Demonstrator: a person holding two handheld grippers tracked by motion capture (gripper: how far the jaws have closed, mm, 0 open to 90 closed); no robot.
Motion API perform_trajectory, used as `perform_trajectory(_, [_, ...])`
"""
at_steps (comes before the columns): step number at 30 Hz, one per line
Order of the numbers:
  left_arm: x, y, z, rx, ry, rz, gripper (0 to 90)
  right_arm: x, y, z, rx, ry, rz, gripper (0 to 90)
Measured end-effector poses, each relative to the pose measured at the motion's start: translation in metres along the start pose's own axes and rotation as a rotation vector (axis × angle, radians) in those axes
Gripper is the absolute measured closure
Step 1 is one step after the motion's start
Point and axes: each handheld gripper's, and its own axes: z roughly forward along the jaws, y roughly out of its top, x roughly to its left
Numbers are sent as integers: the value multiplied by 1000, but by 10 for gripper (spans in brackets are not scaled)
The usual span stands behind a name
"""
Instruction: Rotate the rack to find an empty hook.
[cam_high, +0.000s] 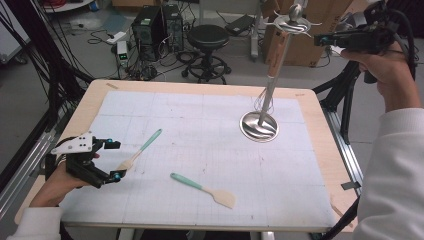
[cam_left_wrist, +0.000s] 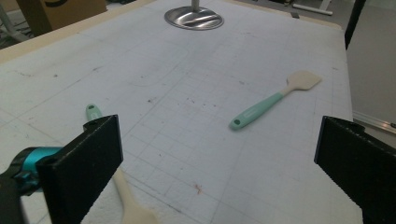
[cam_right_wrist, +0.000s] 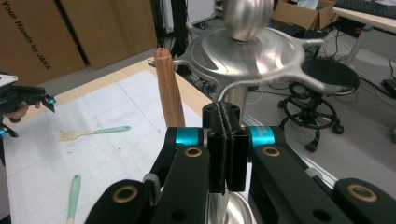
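left tool wide open, jaws straddling near spatula at 8 o'clock on surface | right tool shut empty by rack | tip: drop lower, center on handle, then squeeze

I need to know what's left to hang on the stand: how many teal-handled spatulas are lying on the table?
2. One spatula lies at the left, its pale blade between the open jaws of the left tool. The other spatula lies near the front edge, toward the middle. None seems hidden.
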Motion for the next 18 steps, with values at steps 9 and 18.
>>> perform_trajectory(9, [0, 0, -1, -7, -1, -1, 17, 13, 6, 11, 2, 18, -21, 894])
perform_trajectory(18, [0, 0, -1, -9, -3, -3, 17, 20, 12, 27, 7, 46, -28, 894])
